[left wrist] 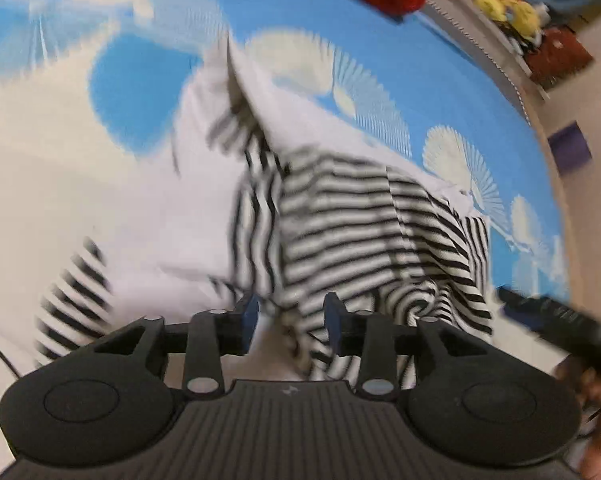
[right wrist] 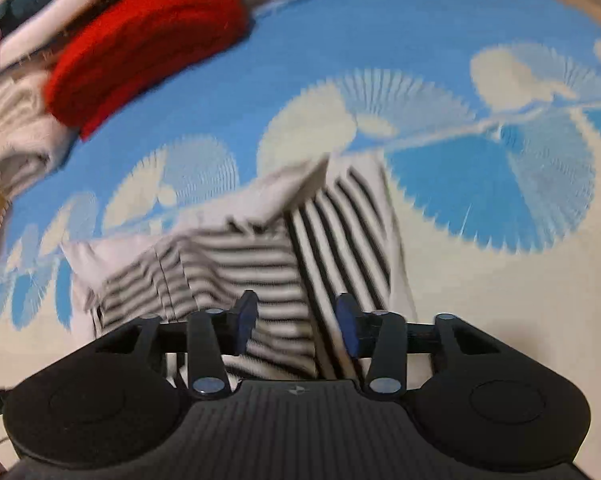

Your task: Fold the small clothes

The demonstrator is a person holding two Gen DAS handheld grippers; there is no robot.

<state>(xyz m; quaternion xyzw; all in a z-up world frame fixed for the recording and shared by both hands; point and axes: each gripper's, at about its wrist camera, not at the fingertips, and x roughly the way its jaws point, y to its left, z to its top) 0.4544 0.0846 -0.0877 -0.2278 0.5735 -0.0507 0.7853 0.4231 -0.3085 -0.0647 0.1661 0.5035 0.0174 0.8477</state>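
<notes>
A black-and-white striped shirt (left wrist: 340, 220) lies crumpled on a blue and cream mat (left wrist: 148, 80) with a fan pattern. The shirt is bunched up, so its long way is hard to tell; in the right wrist view its stripes (right wrist: 260, 272) run two ways, some across and some up and away. The left gripper (left wrist: 290, 316) hangs over the shirt with its jaws spread and nothing pinched. The right gripper (right wrist: 296, 320) is spread too, just above the stripes. A pile of folded clothes with a red sweater (right wrist: 148, 40) on top sits at the mat's far edge. Bare mat lies open on the cream side.
</notes>
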